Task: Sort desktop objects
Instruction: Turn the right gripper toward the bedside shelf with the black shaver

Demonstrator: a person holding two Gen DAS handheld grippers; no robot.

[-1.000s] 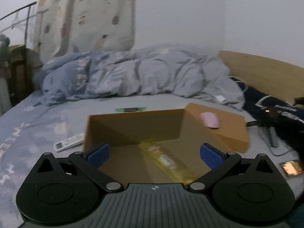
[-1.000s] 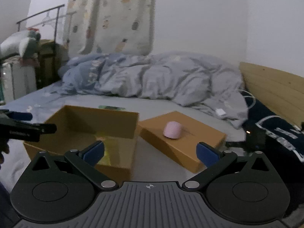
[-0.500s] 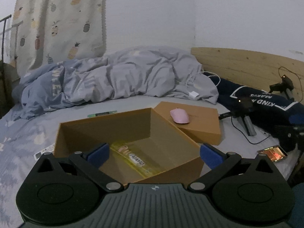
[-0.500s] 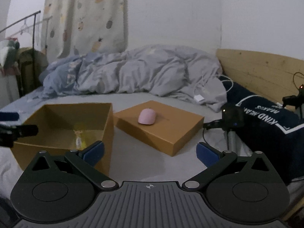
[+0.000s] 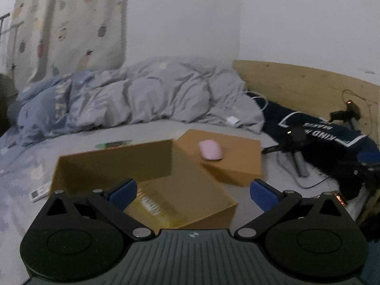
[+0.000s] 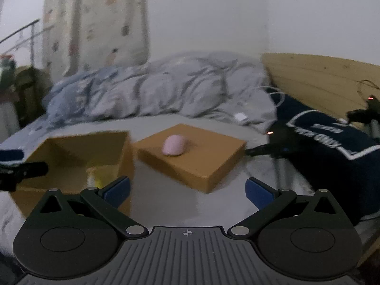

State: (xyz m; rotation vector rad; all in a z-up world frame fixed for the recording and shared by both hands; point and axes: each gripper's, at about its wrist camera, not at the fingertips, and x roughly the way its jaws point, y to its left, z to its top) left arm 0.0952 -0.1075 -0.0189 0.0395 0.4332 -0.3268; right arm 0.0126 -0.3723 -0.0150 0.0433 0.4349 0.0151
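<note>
A pink mouse (image 6: 174, 145) sits on top of a flat closed cardboard box (image 6: 192, 156) on the bed (image 6: 166, 204). Just beside it stands an open cardboard box (image 5: 142, 173) with a yellow packet (image 5: 152, 205) lying inside. Both grippers hover above the bed — the left gripper (image 5: 192, 191) over the open box, the right gripper (image 6: 187, 190) short of the flat one — each with fingers spread wide and empty. A crumpled grey duvet (image 5: 133, 97) lies behind.
</note>
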